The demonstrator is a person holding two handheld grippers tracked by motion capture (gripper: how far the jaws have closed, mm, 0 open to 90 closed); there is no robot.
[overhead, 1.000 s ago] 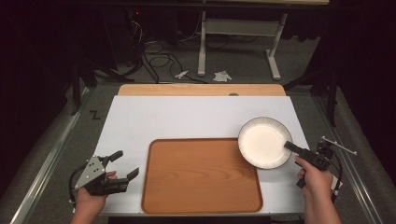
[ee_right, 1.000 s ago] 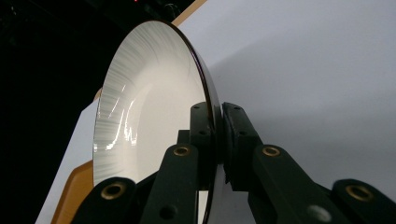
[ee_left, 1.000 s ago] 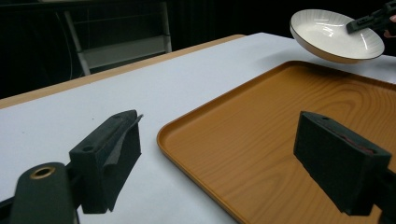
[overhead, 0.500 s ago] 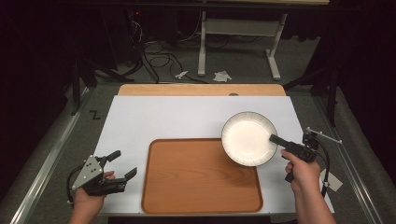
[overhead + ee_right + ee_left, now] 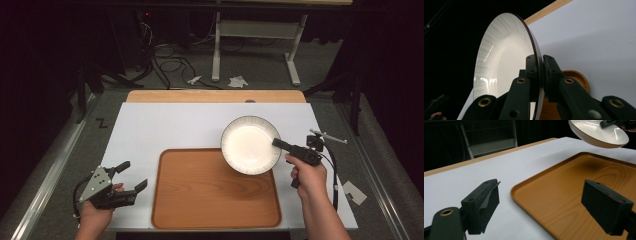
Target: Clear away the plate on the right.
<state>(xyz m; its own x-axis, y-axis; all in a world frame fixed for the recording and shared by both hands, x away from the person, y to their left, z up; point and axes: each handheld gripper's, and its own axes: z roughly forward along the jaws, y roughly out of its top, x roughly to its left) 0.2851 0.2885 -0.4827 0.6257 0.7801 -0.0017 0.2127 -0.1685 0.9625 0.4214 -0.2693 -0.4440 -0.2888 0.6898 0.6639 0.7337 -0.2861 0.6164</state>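
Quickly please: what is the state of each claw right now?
Left claw: open, holding nothing.
Right claw: closed on the rim of the white plate, lifted above the tray.

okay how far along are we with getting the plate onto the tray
Done: the right gripper is clamped on the white plate's rim and has it lifted. In hand: the plate hangs over the wooden tray's far right corner. Left: setting it down and letting go. The left gripper waits open beside the tray.

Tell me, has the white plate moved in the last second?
Yes. The white plate, clamped at its rim by the right gripper, has shifted left and away from the person, and now overlaps the far right corner of the wooden tray.
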